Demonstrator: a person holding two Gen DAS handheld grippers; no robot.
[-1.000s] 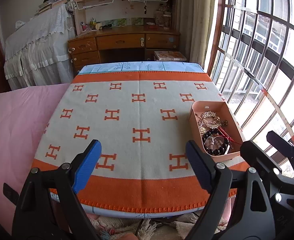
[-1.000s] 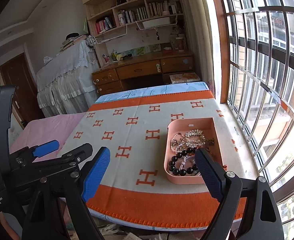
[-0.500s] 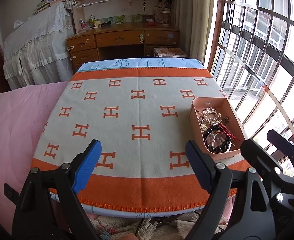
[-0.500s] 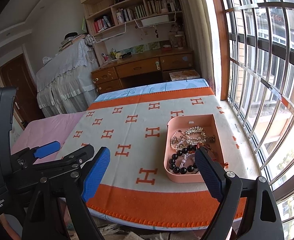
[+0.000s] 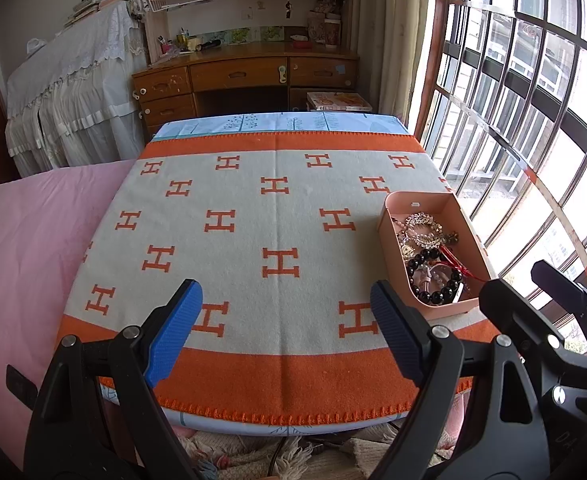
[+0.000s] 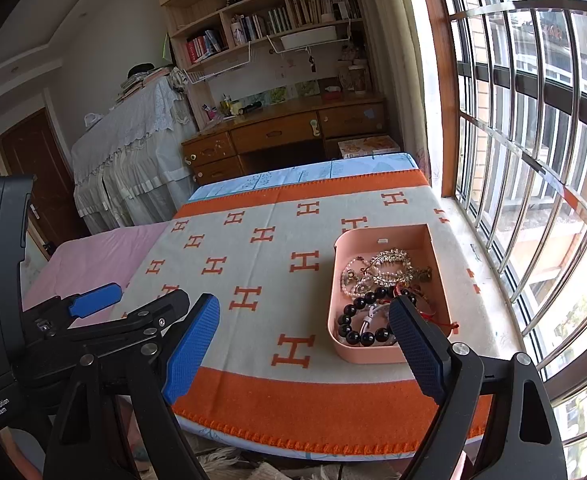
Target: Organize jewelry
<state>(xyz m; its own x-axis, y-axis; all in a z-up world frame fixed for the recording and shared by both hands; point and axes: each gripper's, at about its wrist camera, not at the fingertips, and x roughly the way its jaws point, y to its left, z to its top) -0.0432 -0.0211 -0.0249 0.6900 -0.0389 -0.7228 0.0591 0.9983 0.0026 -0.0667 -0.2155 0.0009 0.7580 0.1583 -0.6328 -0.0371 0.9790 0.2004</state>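
Pink sheet [image 5: 33, 248] covers the surface at far left, beside the blanket [image 5: 277, 240], which is cream with orange H marks and orange borders and lies flat over the table.

Left gripper [image 5: 286, 334] hangs over the near orange border of the blanket; its jaws are spread wide with nothing between them. The blue pads [image 5: 173, 332] sit well apart, above the cloth and not touching it.

Right gripper [image 6: 305, 348] also hangs over the near edge, jaws released and empty. Its right finger overlaps the near corner of the tray in the right wrist view; contact cannot be told.

Pink tray [image 6: 335, 280] rests on the blanket toward the right side, near the window [image 6: 533, 160]. Inside it lies a tangle of jewelry: a black bead bracelet [image 6: 357, 334] at the near end, a sparkling silver piece [image 6: 389, 266] toward the far end, a red cord [image 5: 459, 264] along the window side. Individual items in the tangle cannot all be separated.

Wooden desk [image 5: 245, 76] stands beyond the table.
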